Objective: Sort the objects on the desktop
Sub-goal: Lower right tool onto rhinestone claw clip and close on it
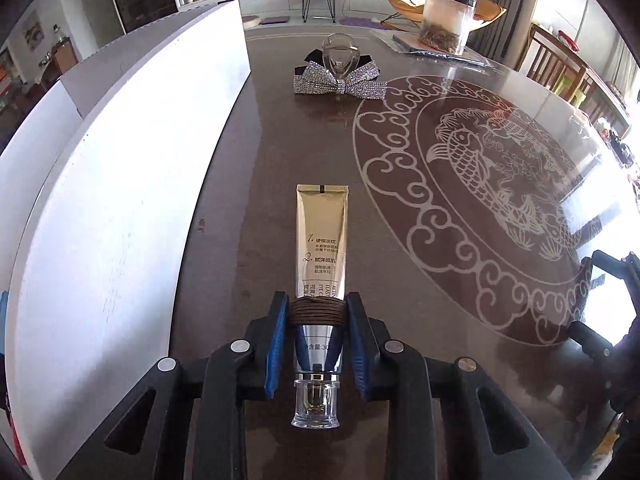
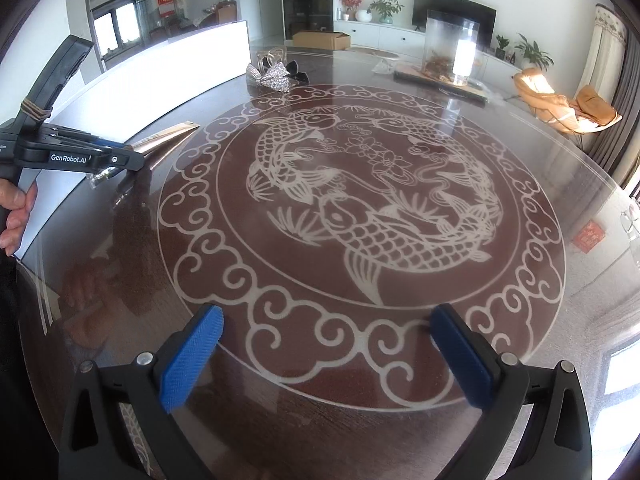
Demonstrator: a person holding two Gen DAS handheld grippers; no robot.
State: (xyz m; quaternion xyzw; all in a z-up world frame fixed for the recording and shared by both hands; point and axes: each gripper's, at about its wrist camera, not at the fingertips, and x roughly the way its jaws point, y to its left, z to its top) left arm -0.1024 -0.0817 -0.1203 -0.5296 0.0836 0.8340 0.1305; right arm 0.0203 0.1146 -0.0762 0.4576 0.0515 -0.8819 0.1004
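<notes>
Beside the white board (image 1: pixel 120 184), the left hand-held gripper (image 1: pixel 318 316) pinches a glossy gold tube (image 1: pixel 322 248); the right hand-held gripper (image 2: pixel 326 328) gapes empty.

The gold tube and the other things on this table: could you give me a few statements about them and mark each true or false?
1. The left gripper is shut on the gold tube. True.
2. The right gripper holds the sparkly bow tie. False: its jaws are wide open and hold nothing; the bow tie lies far off on the table.
3. The tube's clear cap points toward the camera. True.
4. The clear jar has a white lid. False: the lid is black.
5. A brown cord is wound round the tube. True.
</notes>
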